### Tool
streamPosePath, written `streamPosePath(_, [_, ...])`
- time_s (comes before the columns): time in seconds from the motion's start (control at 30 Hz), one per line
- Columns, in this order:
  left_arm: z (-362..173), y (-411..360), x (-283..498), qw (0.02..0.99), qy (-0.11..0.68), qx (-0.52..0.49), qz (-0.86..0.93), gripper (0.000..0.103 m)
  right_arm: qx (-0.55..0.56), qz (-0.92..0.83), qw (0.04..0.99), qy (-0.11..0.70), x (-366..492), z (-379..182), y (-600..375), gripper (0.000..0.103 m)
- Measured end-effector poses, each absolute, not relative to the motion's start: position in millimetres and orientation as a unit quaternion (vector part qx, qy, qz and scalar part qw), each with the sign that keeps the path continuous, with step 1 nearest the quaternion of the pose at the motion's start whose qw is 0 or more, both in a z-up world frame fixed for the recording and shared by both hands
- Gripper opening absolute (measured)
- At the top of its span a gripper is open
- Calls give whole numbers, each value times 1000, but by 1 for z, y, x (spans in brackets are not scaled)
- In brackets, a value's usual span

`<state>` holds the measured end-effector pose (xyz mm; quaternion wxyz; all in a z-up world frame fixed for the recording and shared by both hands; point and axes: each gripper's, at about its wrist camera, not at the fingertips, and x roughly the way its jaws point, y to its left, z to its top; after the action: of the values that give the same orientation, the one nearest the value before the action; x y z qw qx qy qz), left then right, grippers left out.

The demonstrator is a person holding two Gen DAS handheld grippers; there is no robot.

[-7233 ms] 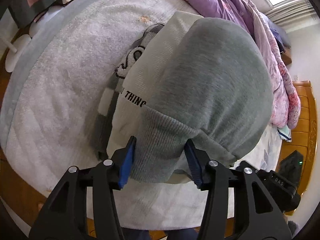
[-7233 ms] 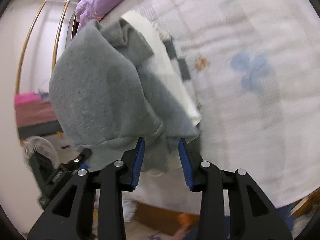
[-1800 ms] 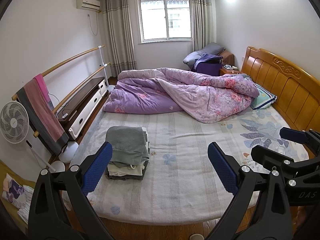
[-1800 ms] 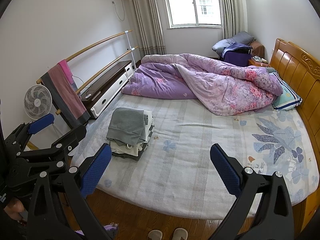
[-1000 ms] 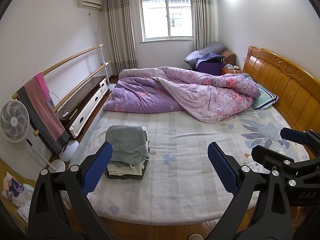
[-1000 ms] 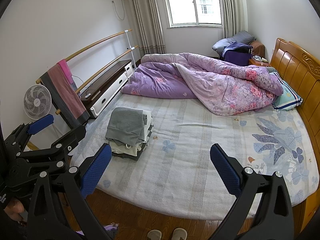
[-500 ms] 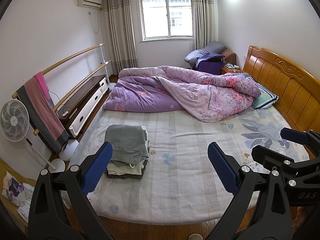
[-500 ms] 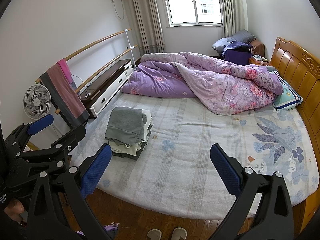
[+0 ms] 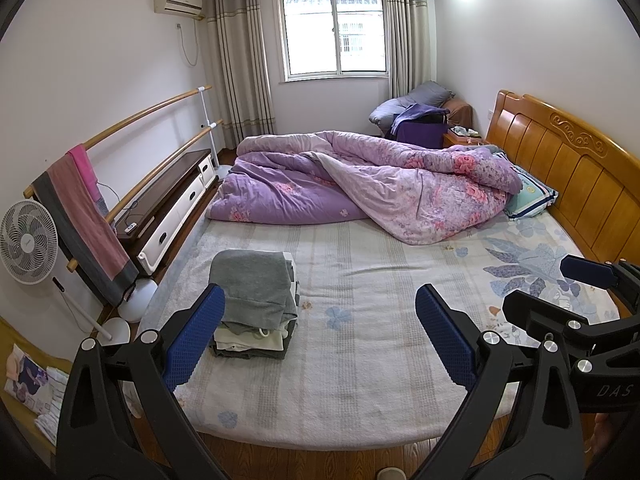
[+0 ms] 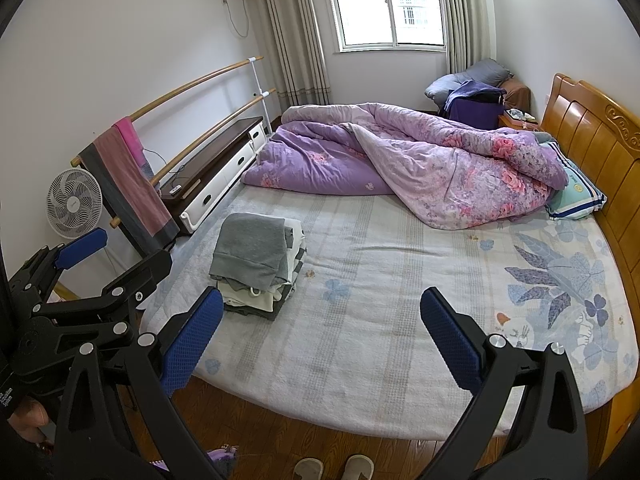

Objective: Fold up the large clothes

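A stack of folded clothes (image 9: 254,304) with a grey sweatshirt on top lies on the bed's near left part; it also shows in the right wrist view (image 10: 256,258). My left gripper (image 9: 320,340) is wide open and empty, held back from the foot of the bed, well away from the stack. My right gripper (image 10: 320,340) is wide open and empty, also back from the bed. The right gripper shows at the right edge of the left wrist view (image 9: 588,320); the left gripper shows at the left of the right wrist view (image 10: 80,292).
The bed (image 9: 380,380) has a pale flowered sheet, a crumpled purple quilt (image 9: 360,184) at the far side and a wooden headboard (image 9: 568,172) on the right. A fan (image 9: 26,246), a rail with a towel (image 9: 86,216) and a low cabinet (image 9: 168,208) stand left. Slippers (image 10: 332,468) lie on the floor.
About seven seconds ago both grippers were shut on the grey sweatshirt over the stack. Since then they let go and pulled back. Over the last second nothing has visibly moved.
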<state>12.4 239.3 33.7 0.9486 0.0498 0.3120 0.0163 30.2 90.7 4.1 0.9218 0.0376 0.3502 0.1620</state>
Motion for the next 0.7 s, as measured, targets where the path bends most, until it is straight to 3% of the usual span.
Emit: streamPosePath(0.7, [34, 240, 17, 948, 313, 51, 16, 96, 38, 163, 921, 351, 33, 5, 89, 95])
